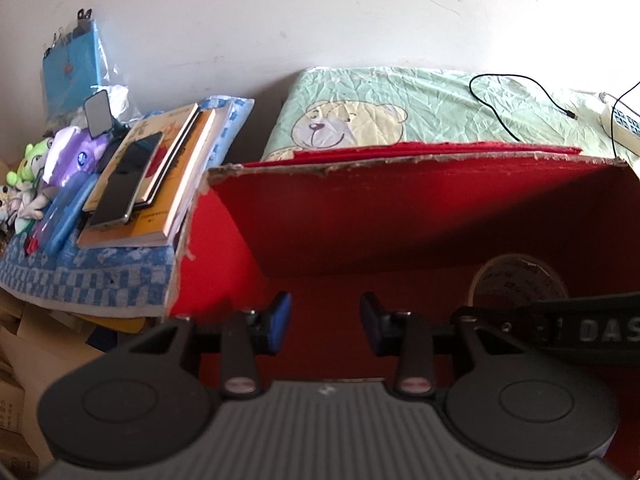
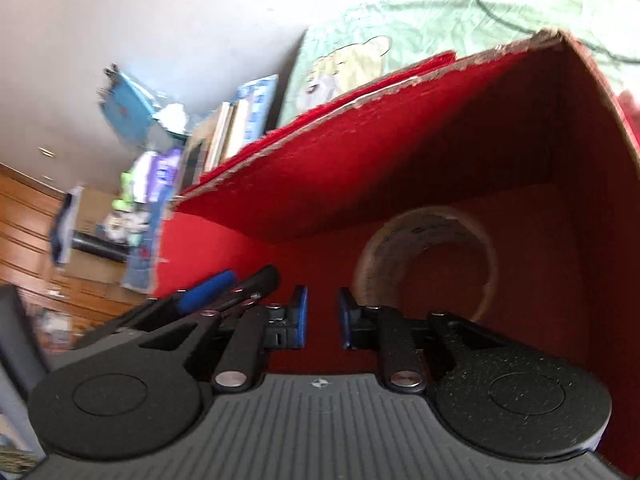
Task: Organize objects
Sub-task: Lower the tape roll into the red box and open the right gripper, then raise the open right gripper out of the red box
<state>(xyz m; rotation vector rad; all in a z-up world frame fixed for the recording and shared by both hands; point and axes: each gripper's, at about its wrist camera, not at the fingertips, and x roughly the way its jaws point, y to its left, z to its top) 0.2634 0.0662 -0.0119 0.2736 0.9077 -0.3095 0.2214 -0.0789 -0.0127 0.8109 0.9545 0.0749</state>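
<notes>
Left gripper (image 1: 324,322), blue-padded jaws apart, empty, inside red cardboard box (image 1: 400,216) w/ torn rim. Right gripper (image 2: 322,316), narrow gap, holds nothing. Round tape roll (image 2: 426,264) lies on box floor, just beyond right gripper.

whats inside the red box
A roll of tape lies on the floor of the red box. Both grippers cover the near part of the floor, so anything there is hidden.

My left gripper (image 1: 325,322) tipped downward, jaws parted and holding nothing, my right gripper (image 2: 322,317) alongside it, also angled down, jaws narrowly apart, nothing between them
</notes>
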